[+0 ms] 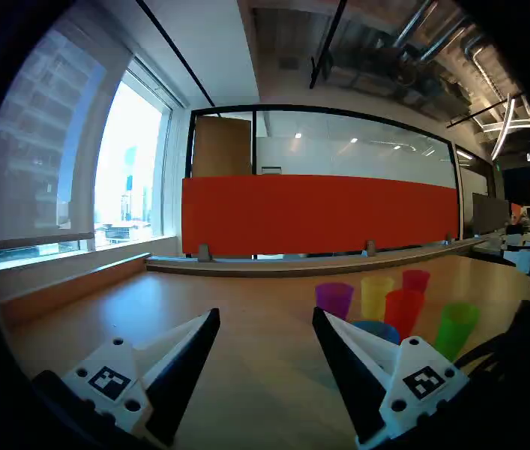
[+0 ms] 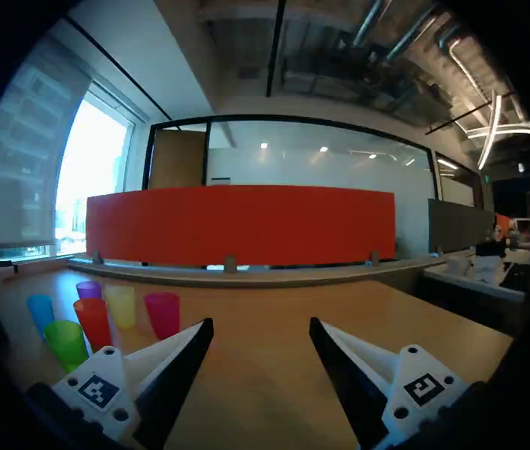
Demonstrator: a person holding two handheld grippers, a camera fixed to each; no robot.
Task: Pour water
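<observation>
1. Nearest, at the bottom of the left gripper view, the left tongs [image 1: 265, 313] stand wide open and hold nothing, above the wooden bench [image 1: 250, 292].
2. At the bottom of the right gripper view, the right tongs [image 2: 260, 322] are also spread apart and empty.
3. Six coloured cups [image 1: 403, 311] stand close together at the lower right of the left gripper view. In the right gripper view they are at the lower left, with the green cup [image 2: 66, 343] in front.
4. They look like light, thin, smooth plastic, so one may slip or bend. I would hold it gently at the middle of its wall. Whether any holds water I cannot tell.
</observation>
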